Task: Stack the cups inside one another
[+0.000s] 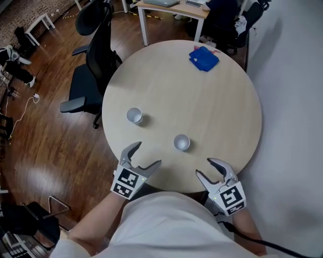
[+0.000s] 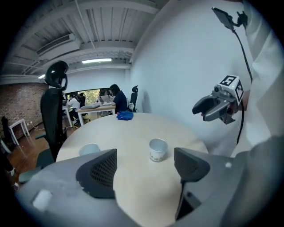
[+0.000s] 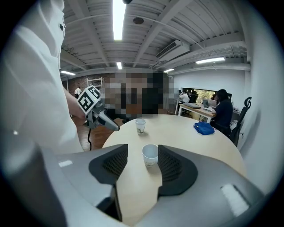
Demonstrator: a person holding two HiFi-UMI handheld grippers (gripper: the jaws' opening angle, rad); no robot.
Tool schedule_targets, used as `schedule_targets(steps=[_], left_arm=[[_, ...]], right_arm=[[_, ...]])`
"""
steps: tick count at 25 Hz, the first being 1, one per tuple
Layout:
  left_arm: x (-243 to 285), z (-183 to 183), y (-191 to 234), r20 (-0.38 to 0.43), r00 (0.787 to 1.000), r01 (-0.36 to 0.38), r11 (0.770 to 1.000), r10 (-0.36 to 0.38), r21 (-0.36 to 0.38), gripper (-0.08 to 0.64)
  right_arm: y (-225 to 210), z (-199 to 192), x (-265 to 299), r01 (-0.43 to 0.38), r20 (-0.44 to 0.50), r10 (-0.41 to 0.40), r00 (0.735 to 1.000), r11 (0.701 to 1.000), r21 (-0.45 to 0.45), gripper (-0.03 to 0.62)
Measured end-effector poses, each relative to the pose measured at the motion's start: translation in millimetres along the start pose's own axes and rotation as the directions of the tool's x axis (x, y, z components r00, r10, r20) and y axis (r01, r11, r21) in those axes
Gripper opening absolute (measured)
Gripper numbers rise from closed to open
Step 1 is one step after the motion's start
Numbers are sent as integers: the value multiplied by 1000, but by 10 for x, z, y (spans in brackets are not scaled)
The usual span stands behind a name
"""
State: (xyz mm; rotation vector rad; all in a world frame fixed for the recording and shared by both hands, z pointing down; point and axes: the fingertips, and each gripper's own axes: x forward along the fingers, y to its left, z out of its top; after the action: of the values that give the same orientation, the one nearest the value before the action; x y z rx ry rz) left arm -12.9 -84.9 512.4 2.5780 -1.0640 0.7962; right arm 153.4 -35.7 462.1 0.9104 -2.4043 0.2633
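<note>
Two white paper cups stand upright and apart on the round wooden table (image 1: 222, 106). One cup (image 1: 134, 116) is at the left, the other cup (image 1: 181, 142) nearer the front edge. My left gripper (image 1: 148, 154) hovers open over the front edge, short of both cups, with nothing between its fingers. My right gripper (image 1: 204, 167) is open at the front right edge, also holding nothing. In the left gripper view the near cup (image 2: 158, 149) shows beyond the jaws, and the other cup (image 2: 89, 149) is half hidden by one jaw. In the right gripper view the near cup (image 3: 150, 155) stands ahead of the jaws, with the far cup (image 3: 140, 126) behind it.
A crumpled blue cloth (image 1: 204, 58) lies at the table's far side. A black office chair (image 1: 91, 75) stands close against the table's left. A white wall (image 1: 292, 101) runs along the right. A desk (image 1: 166, 10) with seated people is farther back.
</note>
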Motion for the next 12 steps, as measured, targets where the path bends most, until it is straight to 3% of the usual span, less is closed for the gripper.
schedule_targets(steps=[4,12], left_arm=[[466,-24,-391,-9,999,34,999,-34,19,437],[1350,-228,-551,-81,996,34,999,-34,2,463]], right_arm=[[-83,-209,-182,17,-14,-17,1000,1000,8,219],[-228,-534,-598,95,-51,-93,994,994,47,219]])
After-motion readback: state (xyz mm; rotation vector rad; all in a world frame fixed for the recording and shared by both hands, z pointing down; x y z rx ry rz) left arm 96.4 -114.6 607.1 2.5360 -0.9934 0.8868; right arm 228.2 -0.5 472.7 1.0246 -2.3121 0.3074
